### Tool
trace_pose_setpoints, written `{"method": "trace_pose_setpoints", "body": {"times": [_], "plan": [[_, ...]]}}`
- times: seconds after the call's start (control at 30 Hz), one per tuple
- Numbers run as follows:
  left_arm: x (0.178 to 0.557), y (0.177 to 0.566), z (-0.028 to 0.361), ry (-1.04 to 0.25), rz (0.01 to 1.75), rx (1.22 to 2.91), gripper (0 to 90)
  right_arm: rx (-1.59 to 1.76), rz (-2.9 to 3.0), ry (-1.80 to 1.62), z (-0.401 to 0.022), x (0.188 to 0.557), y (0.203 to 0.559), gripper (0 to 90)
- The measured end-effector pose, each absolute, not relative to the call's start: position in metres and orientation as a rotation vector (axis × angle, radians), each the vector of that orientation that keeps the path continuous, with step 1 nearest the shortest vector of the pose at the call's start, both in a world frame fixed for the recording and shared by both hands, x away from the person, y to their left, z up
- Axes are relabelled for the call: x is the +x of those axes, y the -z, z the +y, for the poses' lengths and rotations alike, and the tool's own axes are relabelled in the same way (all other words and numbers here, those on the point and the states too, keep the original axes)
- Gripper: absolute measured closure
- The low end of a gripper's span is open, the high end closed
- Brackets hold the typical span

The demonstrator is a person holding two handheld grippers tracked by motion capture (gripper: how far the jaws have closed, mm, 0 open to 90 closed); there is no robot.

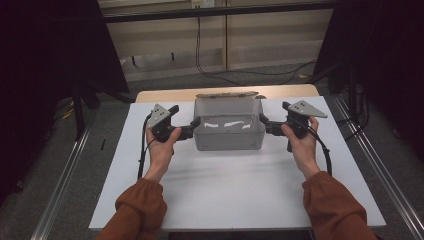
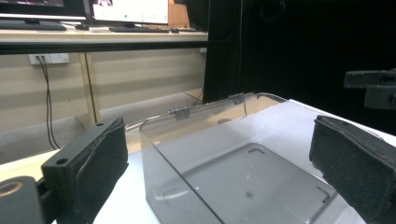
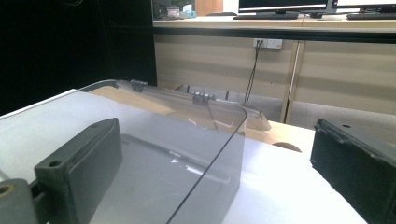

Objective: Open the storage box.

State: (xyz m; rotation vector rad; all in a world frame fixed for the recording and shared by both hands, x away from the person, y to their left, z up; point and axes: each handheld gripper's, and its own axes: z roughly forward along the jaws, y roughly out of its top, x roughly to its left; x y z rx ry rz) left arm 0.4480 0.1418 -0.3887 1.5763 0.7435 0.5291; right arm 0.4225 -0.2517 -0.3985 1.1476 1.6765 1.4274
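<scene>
seemingly to lift it evenly, in the high view the left gripper (image 1: 196,124) and right gripper (image 1: 262,120) flank the clear box (image 1: 228,131) at frame centre on the white table (image 1: 230,190), long axis left-right, lid hinged back. in both gripper views, jaws gape astride a side wall, not clamped.

The room is dim around me, black at both sides of the high view; light falls from above onto the white table (image 1: 235,185), which glows evenly with faint shadows under my forearms; white glare streaks the clear box (image 1: 229,131); in my gripper views the near jaws blur softly; the backgrounds look grainy.
</scene>
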Motion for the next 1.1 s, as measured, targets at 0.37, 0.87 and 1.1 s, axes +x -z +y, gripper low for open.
{"method": "trace_pose_setpoints", "body": {"times": [0.37, 0.87, 1.1], "plan": [[0.41, 0.398, 0.161, -0.6, 0.747, 1.575, 4.1, 1.126, 1.663, -1.393, -0.252, 0.383, 0.405, 1.7], [0.371, 0.41, 0.18, -0.592, 0.768, 1.563, 4.2, 1.113, 1.58, -1.384, -0.266, 0.335, 0.412, 0.8], [0.354, 0.416, 0.192, -0.59, 0.813, 1.538, 4.1, 1.13, 1.551, -1.367, -0.273, 0.317, 0.418, 0.8]]}}
